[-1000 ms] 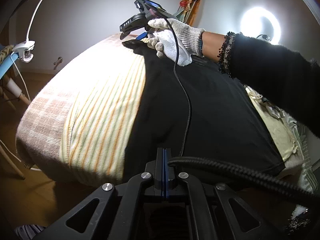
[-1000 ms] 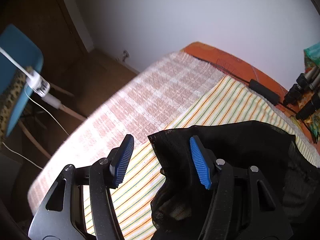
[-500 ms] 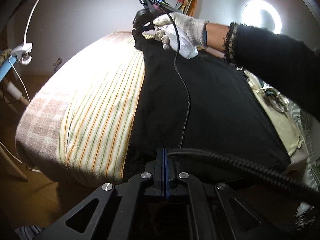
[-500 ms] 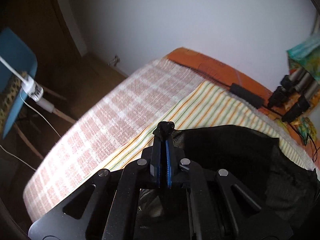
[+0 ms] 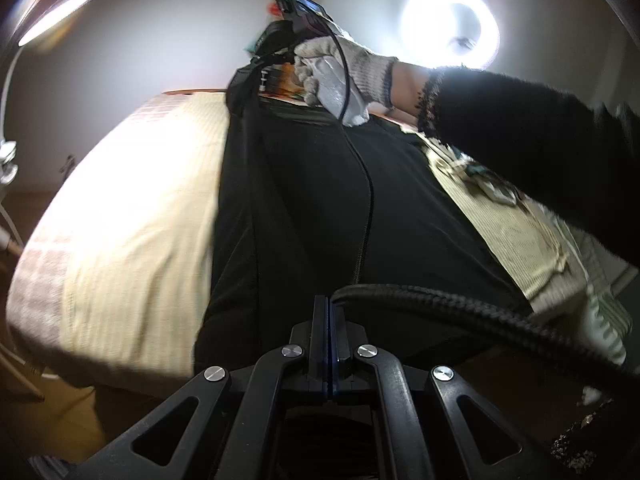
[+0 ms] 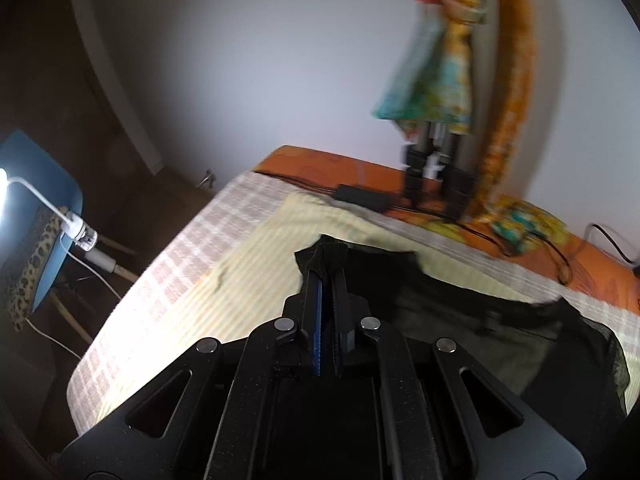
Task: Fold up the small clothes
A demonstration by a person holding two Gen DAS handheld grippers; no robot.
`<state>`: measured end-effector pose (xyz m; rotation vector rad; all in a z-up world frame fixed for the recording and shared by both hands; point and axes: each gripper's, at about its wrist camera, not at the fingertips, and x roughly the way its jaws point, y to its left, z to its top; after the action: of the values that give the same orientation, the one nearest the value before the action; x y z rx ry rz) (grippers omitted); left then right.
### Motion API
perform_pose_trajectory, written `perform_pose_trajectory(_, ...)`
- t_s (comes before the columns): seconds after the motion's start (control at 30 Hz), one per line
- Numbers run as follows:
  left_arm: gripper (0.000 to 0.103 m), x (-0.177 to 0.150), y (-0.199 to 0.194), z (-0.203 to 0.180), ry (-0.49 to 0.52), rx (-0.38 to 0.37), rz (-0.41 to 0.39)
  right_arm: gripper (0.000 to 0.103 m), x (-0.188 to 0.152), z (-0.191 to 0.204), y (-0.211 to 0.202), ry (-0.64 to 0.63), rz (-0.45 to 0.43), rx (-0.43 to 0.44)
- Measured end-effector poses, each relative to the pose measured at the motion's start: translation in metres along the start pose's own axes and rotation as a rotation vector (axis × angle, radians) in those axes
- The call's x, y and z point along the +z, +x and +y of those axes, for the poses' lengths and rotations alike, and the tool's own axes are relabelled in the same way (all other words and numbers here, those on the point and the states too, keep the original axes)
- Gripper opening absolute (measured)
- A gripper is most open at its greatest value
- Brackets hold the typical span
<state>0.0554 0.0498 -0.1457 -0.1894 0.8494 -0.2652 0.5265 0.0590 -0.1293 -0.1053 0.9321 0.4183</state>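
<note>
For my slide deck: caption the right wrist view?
Right gripper pinches black garment corner above striped cloth.

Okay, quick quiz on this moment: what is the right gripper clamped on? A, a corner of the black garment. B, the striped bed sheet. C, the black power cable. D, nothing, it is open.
A: in the right wrist view the right gripper is shut with a bunched corner of the black garment pinched at its tips, lifted above the striped sheet.
</note>
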Motion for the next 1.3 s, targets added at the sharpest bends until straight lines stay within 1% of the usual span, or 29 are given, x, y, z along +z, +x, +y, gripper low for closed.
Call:
perform_pose_trajectory(0.1,0.000,-0.002,0.013,-0.020,0.047,-0.017,0.024,0.005,-0.011,-0.030,-0.008,0.051,0.000,-0.039)
perform_pose_trajectory(0.17,0.000,-0.004,0.022,-0.028,0.061,-0.026,0.048,0.005,-0.019,-0.048,-0.007,0.077,0.018,-0.060)
perform_pose_trajectory(0.23,0.000,-0.005,0.032,-0.035,0.076,-0.035,0.073,0.005,-0.024,-0.057,-0.006,0.080,0.032,-0.076)
perform_pose_trajectory(0.3,0.000,-0.004,0.039,-0.040,0.101,-0.049,0.095,0.005,-0.028,-0.060,-0.001,0.072,0.045,-0.111)
perform_pose_trajectory(0.33,0.003,-0.006,0.042,-0.045,0.113,-0.053,0.103,0.005,-0.030,-0.062,0.004,0.068,0.061,-0.138)
perform_pose_trajectory(0.37,0.007,-0.005,0.042,-0.049,0.125,-0.058,0.111,0.005,-0.033,-0.064,0.008,0.061,0.081,-0.169)
perform_pose_trajectory(0.4,0.019,-0.007,0.042,-0.053,0.138,-0.062,0.116,0.005,-0.035,-0.066,0.013,0.051,0.101,-0.210)
perform_pose_trajectory(0.43,0.023,-0.008,0.040,-0.057,0.156,-0.059,0.109,0.005,-0.038,-0.069,0.016,0.043,0.120,-0.261)
perform_pose_trajectory(0.47,0.025,-0.008,0.039,-0.062,0.169,-0.051,0.102,0.007,-0.040,-0.072,0.020,0.036,0.142,-0.309)
perform_pose_trajectory(0.5,0.028,-0.008,0.036,-0.063,0.180,-0.042,0.093,0.010,-0.043,-0.076,0.020,0.039,0.156,-0.324)
perform_pose_trajectory(0.53,0.028,-0.008,0.032,-0.063,0.185,-0.029,0.085,0.019,-0.045,-0.080,0.019,0.048,0.161,-0.321)
perform_pose_trajectory(0.57,0.028,-0.008,0.027,-0.060,0.183,-0.021,0.079,0.031,-0.048,-0.085,0.014,0.062,0.151,-0.319)
perform_pose_trajectory(0.6,0.028,-0.009,0.022,-0.056,0.176,-0.015,0.072,0.038,-0.049,-0.089,0.008,0.073,0.133,-0.319)
perform_pose_trajectory(0.63,0.028,-0.010,0.017,-0.052,0.166,-0.012,0.065,0.049,-0.050,-0.093,0.001,0.085,0.113,-0.313)
perform_pose_trajectory(0.67,0.028,-0.011,0.011,-0.047,0.160,-0.003,0.058,0.055,-0.051,-0.096,-0.005,0.098,0.097,-0.302)
perform_pose_trajectory(0.77,0.028,-0.012,-0.003,-0.043,0.156,0.030,0.023,0.056,-0.051,-0.105,-0.034,0.140,0.050,-0.245)
perform_pose_trajectory(0.9,0.029,-0.014,-0.024,-0.038,0.149,0.055,-0.025,0.056,-0.050,-0.104,-0.078,0.155,-0.015,-0.185)
perform_pose_trajectory(1.0,0.037,-0.018,-0.028,-0.036,0.154,0.090,-0.040,0.056,-0.058,-0.097,-0.113,0.179,-0.057,-0.093)
perform_pose_trajectory(1.07,0.039,-0.018,-0.018,-0.038,0.139,0.099,-0.027,0.056,-0.067,-0.089,-0.130,0.167,-0.064,-0.041)
perform_pose_trajectory(1.17,0.039,-0.021,-0.002,-0.035,0.097,0.101,-0.007,0.056,-0.080,-0.073,-0.143,0.096,-0.050,-0.035)
perform_pose_trajectory(1.23,0.036,-0.022,0.013,-0.033,0.099,0.120,0.012,0.056,-0.087,-0.066,-0.141,0.072,-0.028,-0.038)
perform_pose_trajectory(1.3,0.031,-0.022,0.026,-0.031,0.104,0.137,0.039,0.056,-0.092,-0.063,-0.134,0.075,-0.006,-0.033)
